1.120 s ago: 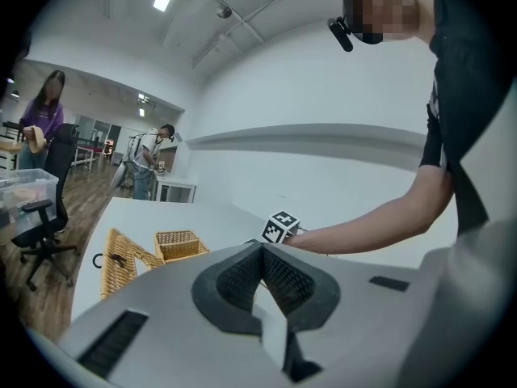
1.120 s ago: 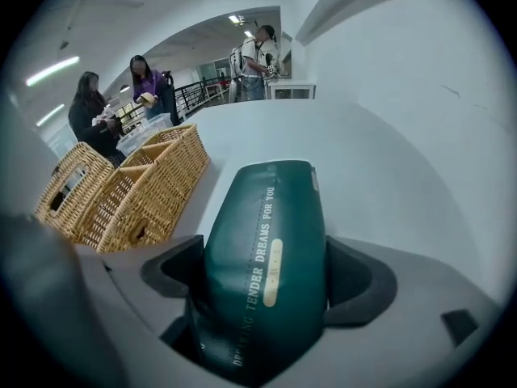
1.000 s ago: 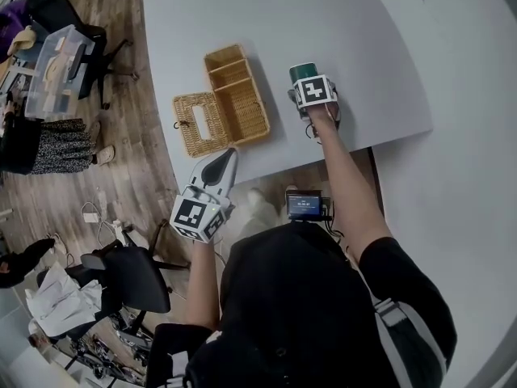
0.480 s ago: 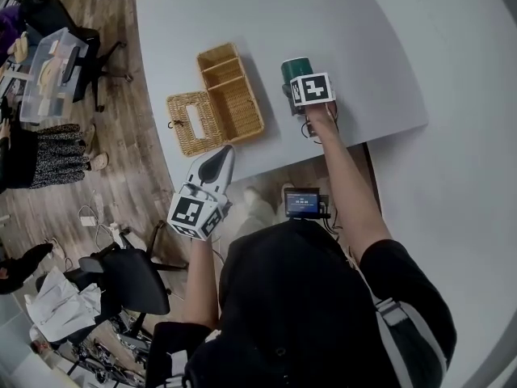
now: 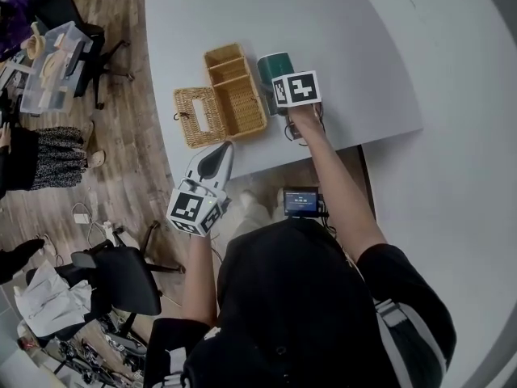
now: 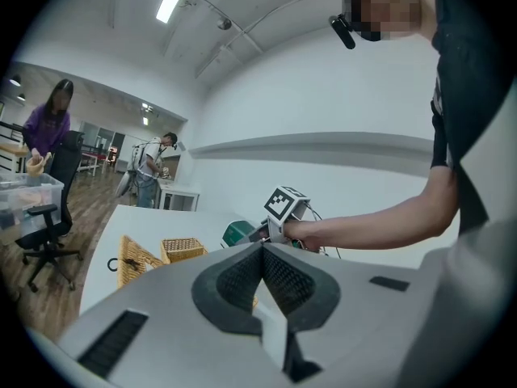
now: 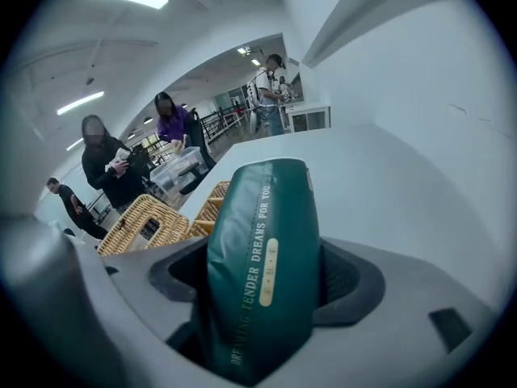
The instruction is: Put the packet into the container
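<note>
Packet (image 5: 273, 65): green, upright, just right of the basket (image 5: 235, 95) and not in it; I can't tell whether it touches the surface (image 5: 339, 31).
Right gripper (image 5: 281, 83): my fingers (image 7: 355, 280) are clamped on the packet's lower half.
Left gripper (image 5: 218, 158): my fingers (image 6: 284, 280) are pressed together, empty, at the surface's near edge, apart from the basket.
Basket: wicker, open, two compartments, its lid (image 5: 199, 117) lying flat on its left.

In the right gripper view the packet (image 7: 262, 249)'s lower end is sunk out of sight between the jaws of the right hand-held gripper (image 7: 266, 277), and the packet blocks part of the wicker container (image 7: 149, 217) behind. In the left gripper view the left hand-held gripper (image 6: 262, 253)'s body hides the container's near side.
</note>
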### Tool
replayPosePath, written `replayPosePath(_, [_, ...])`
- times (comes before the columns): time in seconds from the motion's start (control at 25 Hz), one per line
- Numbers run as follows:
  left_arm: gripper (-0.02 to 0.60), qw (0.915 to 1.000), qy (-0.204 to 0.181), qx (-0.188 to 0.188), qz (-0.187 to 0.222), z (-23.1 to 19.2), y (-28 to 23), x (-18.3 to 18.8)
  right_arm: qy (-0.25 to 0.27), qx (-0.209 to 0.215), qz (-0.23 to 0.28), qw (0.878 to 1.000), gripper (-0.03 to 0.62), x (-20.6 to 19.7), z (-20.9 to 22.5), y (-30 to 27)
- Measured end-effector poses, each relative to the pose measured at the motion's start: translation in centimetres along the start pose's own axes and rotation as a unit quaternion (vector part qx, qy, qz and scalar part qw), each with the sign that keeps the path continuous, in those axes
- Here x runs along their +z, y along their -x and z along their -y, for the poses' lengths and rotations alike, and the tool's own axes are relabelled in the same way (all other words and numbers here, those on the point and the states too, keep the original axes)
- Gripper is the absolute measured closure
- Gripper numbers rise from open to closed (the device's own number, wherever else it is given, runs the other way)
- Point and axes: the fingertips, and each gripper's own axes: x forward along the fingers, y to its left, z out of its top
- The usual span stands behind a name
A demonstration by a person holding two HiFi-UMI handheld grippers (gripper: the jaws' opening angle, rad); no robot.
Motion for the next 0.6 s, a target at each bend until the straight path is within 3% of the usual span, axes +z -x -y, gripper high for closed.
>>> replayPosePath(0.28, [0.579, 0.9994, 0.003, 0.035, 0.008, -1.9, 3.3, -0.2, 0.022, 0.042, 0.001, 0.999, 0.201, 0.9, -7.0, -1.3])
replayPosePath(0.6, [0.579, 0.9975, 0.01, 0.067, 0.018, -3.3, 6.3, -0.5, 0.03, 0.056, -0.025, 0.998, 0.201, -0.3, -11.4, -3.8])
